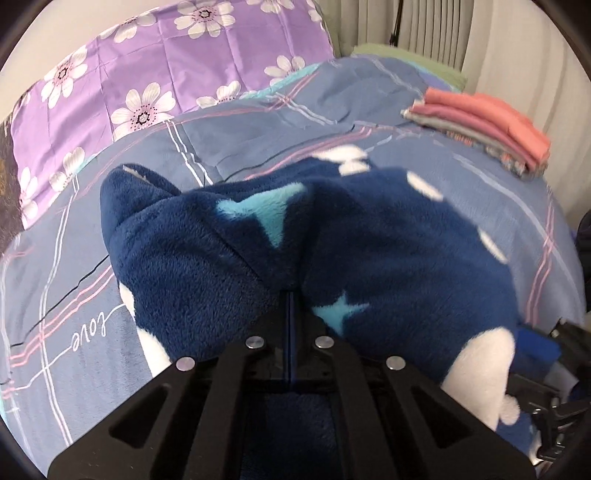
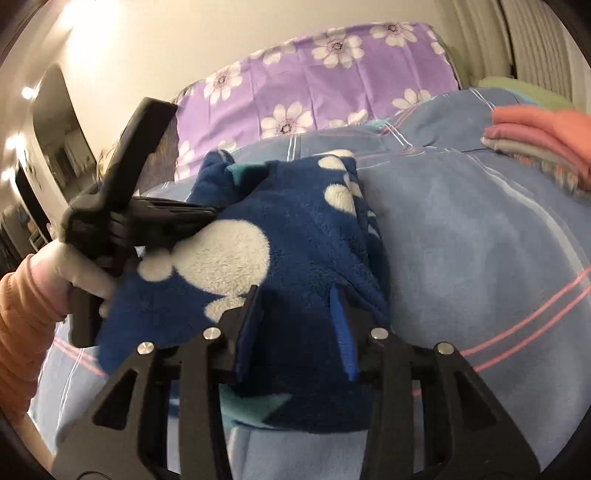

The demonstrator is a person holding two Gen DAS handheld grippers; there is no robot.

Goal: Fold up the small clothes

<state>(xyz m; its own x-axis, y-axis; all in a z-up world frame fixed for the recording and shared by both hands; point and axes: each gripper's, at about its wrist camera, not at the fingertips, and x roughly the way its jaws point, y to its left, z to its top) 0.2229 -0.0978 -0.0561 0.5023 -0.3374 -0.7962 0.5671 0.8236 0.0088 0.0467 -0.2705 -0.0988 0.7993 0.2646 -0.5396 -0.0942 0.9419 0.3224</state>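
Observation:
A dark blue fleece garment [image 1: 388,251] with white patches and light blue stars lies bunched on the blue plaid bedsheet [image 1: 258,133]. My left gripper [image 1: 290,291] is shut on a fold of the fleece, which covers its fingertips. It also shows in the right wrist view [image 2: 199,218], clamped on the fleece's left edge. My right gripper [image 2: 297,291] is open, its two fingers [image 2: 341,317] set astride the near part of the fleece garment [image 2: 306,236].
A stack of folded pink, grey and patterned clothes [image 1: 487,129] sits at the far right of the bed, also in the right wrist view [image 2: 543,140]. A purple flowered pillow [image 1: 155,74] lies at the head. Curtains [image 1: 424,26] hang behind.

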